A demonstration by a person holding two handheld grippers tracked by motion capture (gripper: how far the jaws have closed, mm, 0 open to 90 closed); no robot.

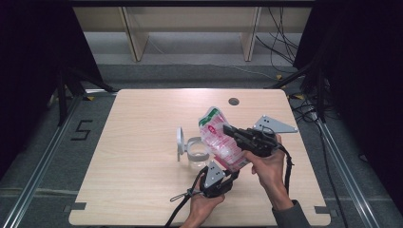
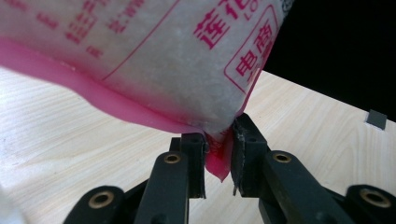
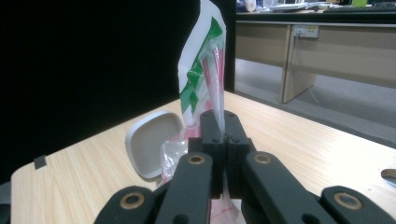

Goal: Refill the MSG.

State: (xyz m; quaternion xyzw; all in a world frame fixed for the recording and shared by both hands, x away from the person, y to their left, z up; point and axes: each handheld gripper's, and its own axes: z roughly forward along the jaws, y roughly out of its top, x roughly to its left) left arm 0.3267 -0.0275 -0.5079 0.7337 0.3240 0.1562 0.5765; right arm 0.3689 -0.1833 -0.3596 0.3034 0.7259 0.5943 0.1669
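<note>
Pink-and-white plastic bag (image 1: pixel 219 138) is held up over the table (image 1: pixel 138 156), tilted, above a clear container (image 1: pixel 197 154) whose grey lid (image 1: pixel 179 141) stands open beside it. Left gripper (image 1: pixel 219 179) is clamped on the bag's bottom pink corner; right gripper (image 1: pixel 227 129) is pinched on the bag's edge higher up. Step looks like tipping contents toward the container. Next move likely calls for raising the bottom corner while steering the top edge over the container. Bag mouth can't be made out as open or sealed; the container's contents are hard to make out.
</note>
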